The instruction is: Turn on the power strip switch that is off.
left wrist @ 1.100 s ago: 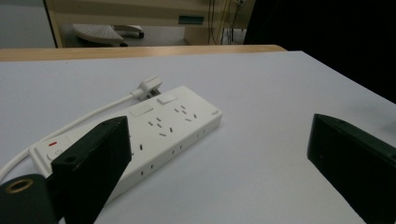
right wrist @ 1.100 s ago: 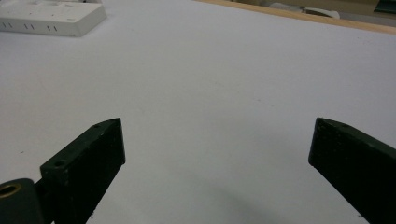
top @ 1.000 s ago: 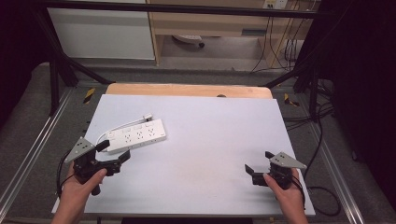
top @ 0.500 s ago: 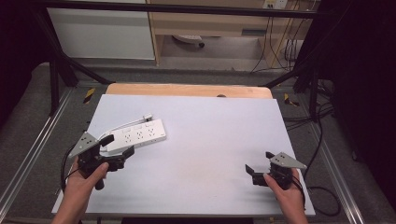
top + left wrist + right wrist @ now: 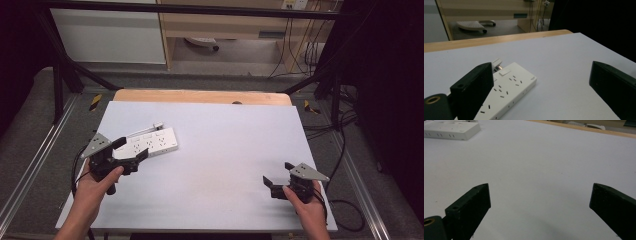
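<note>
A: The left gripper (image 5: 131, 151) — what is it doing?
B: Hovering wide open, holding nothing, its jaws flanking the near end of the power strip (image 5: 150, 142).
A: Anything blocking?
B: No; the right gripper (image 5: 276, 176) is gaping empty well away from the power strip on the white table (image 5: 230, 145).

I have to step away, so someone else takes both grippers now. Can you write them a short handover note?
Left gripper: open, jaws wide, right at the near end of the white power strip, nothing gripped; whether a jaw touches it is hard to tell.
Right gripper: open, holding nothing, low over the bare near-right part of the white table, far from the strip.
The power strip lies flat on the table's left side, sockets up.
Done: the left gripper's approach.
Left: probably closing on the strip and moving it.
</note>
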A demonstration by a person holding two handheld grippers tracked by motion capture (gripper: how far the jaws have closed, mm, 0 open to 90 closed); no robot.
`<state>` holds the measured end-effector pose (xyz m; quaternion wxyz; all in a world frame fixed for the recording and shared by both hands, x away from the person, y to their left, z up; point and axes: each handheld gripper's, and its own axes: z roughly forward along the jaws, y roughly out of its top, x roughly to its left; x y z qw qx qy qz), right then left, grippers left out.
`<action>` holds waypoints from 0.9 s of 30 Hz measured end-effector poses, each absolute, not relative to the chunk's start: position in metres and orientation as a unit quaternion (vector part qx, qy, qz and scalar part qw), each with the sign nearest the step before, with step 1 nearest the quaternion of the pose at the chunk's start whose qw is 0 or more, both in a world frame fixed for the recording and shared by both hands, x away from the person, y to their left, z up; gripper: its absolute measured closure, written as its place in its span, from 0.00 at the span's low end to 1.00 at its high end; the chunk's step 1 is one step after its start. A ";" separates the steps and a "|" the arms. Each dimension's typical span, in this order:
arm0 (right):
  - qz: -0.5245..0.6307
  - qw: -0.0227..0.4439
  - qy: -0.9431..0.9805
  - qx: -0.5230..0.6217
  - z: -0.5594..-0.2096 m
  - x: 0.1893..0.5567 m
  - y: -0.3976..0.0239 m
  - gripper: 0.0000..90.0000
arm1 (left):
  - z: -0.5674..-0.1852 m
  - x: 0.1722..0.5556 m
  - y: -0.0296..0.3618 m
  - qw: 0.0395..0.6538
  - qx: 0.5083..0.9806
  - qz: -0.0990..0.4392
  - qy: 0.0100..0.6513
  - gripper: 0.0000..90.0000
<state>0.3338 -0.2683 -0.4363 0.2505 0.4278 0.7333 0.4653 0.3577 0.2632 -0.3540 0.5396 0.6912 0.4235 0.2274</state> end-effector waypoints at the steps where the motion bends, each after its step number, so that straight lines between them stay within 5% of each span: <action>1: 0.465 0.249 0.734 0.428 -0.436 0.334 -0.268 0.05 | -0.353 0.358 0.263 0.541 0.690 0.228 0.423 0.06; 27: 0.466 0.241 0.733 0.433 -0.437 0.334 -0.268 0.03 | -0.352 0.404 0.255 0.537 0.681 0.244 0.434 0.07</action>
